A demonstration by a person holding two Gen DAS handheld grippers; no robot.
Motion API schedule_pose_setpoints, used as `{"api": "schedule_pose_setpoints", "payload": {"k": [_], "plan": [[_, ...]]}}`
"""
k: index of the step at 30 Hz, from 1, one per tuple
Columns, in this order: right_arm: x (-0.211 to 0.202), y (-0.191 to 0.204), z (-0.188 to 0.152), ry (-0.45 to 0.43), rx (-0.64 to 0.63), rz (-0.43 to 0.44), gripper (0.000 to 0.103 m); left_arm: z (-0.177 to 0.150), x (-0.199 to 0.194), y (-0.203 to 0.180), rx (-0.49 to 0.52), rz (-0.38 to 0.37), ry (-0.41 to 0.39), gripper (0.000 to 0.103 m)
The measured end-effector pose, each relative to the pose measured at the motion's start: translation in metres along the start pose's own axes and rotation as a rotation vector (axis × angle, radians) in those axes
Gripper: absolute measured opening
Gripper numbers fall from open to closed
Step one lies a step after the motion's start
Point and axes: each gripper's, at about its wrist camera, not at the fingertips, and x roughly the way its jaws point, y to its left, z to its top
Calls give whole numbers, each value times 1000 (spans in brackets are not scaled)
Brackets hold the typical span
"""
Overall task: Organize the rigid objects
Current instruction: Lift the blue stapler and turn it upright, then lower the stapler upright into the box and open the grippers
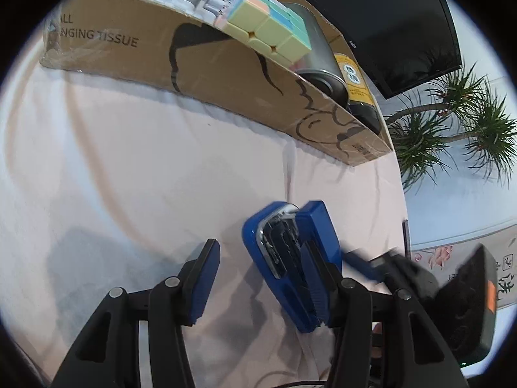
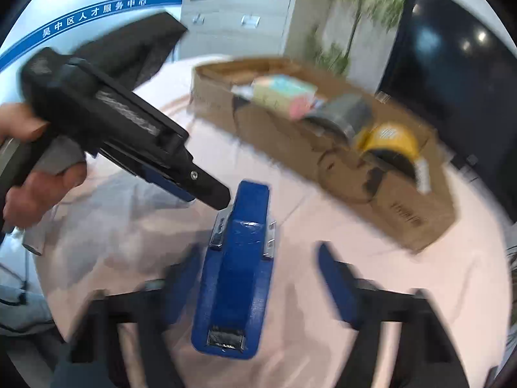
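Stapler (image 2: pixel 234 268) lying on cloth (image 1: pixel 129 161) btwn spread fingers of right gripper (image 2: pixel 258 278), left gripper (image 1: pixel 258 278) also open w/ one finger against its side — could skid or twist if clamped off-centre, missing box (image 1: pixel 200 64).

The cardboard box (image 1: pixel 135 64) reads "ANGING TISSUE"; wall banner (image 2: pixel 97 13) reads "吴中区人才服务中心".

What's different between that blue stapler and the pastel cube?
The stapler is one deep blue with metal parts; the cube is tiled in pale yellow, green, blue and pink. The stapler is long and narrow; the cube is blocky. The stapler lies on the pink cloth outside the cardboard box; the cube sits in the box, rising above its wall. Both are hard objects, and neither is gripped.
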Motion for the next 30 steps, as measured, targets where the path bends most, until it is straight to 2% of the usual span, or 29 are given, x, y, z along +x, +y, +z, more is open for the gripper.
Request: {"api": "schedule_pose_setpoints", "payload": {"k": [3,6,11,14,16,17,20,24,30], "plan": [[9,7,2,13,28,8,24,-6,0,7,-12,-31,7,51],[14,-14,1,2,255,122,23,-7,-1,19,-56,-113,21,51],[23,-27,3,-8,470,230,23,-3,-7,30,-83,-159,-1,54],[30,-36,6,0,588,314,23,1,-12,29,-57,-208,-15,41],[32,-32,7,6,610,325,23,2,-16,24,-29,-168,-25,40],[34,-28,10,9,614,321,23,3,-18,23,-24,-160,-30,37],[31,-25,19,0,620,323,23,11,-33,22,-8,-131,-60,18],[11,-23,48,-77,587,316,23,31,-73,2,63,-138,-152,18],[-8,-37,102,-182,560,276,22,79,-104,-31,167,-106,-220,18]]}}
